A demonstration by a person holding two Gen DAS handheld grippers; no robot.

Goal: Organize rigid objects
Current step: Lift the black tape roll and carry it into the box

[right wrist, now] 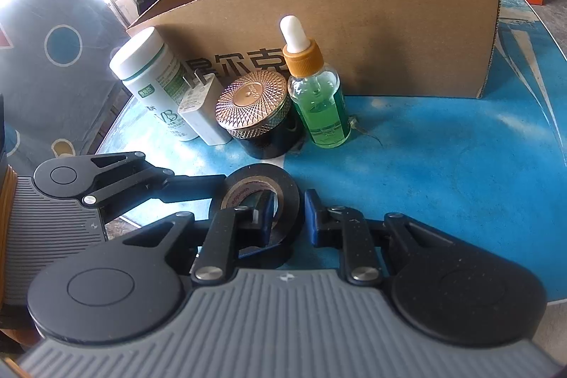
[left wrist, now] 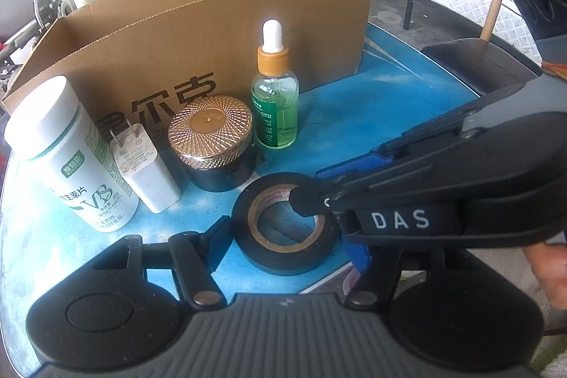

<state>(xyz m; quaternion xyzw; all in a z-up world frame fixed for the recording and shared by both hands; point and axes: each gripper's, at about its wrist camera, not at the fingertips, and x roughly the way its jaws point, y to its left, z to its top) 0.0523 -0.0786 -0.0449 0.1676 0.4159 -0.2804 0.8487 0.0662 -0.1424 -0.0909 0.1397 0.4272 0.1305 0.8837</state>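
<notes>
Right claw pinches the tape roll's wall, one finger inside the ring; left claw straddles it, unclamped. Roll sits on the worktop, jar just beyond. A thin-wall pinch could twist loose and knock the jar.

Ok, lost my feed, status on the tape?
Right gripper shut on tape roll wall. Left gripper straddling roll, grip unclear. Jar and dropper bottle stand before box.
</notes>
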